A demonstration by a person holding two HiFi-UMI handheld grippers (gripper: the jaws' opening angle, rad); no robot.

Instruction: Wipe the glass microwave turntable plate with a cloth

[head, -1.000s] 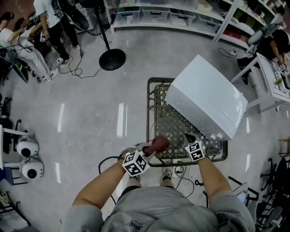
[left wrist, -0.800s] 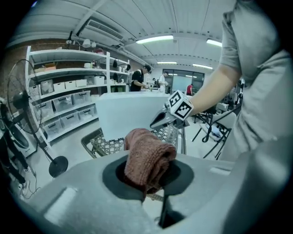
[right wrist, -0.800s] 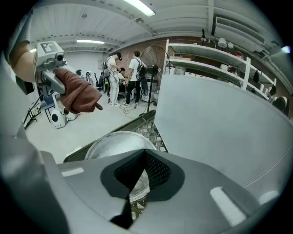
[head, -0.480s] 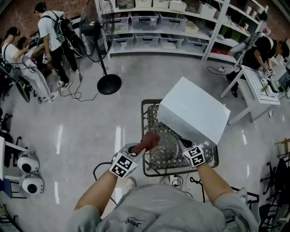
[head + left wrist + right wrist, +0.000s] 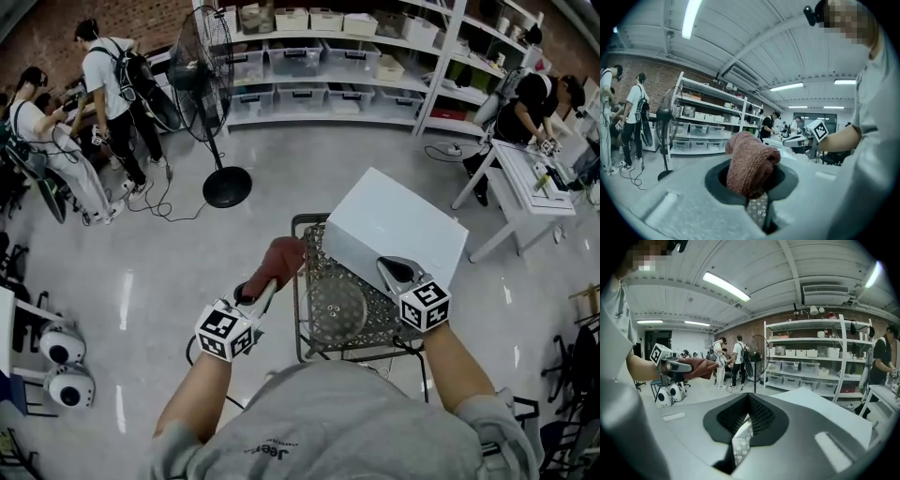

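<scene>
Your left gripper [image 5: 265, 286] is raised off to the left of the wire-mesh surface [image 5: 380, 328], over the floor. Its jaws are clamped on a bunched reddish-brown cloth [image 5: 279, 258]; in the left gripper view the cloth [image 5: 750, 164] bulges up out of the closed jaws and fills the space between them.

Your right gripper [image 5: 394, 270] hangs over the right part of the mesh, in front of the white microwave [image 5: 394, 234]. In the right gripper view its jaws [image 5: 749, 416] are drawn together with nothing between them; only a thin sliver of mesh shows through below the pads.

The round glass plate [image 5: 336, 309] lies flat on the mesh surface between your two grippers, just left of the microwave. It appears clear of both grippers and of the cloth, though the glass is hard to trace against the mesh.

A standing fan [image 5: 211, 84] is on the floor beyond, to the left.
</scene>
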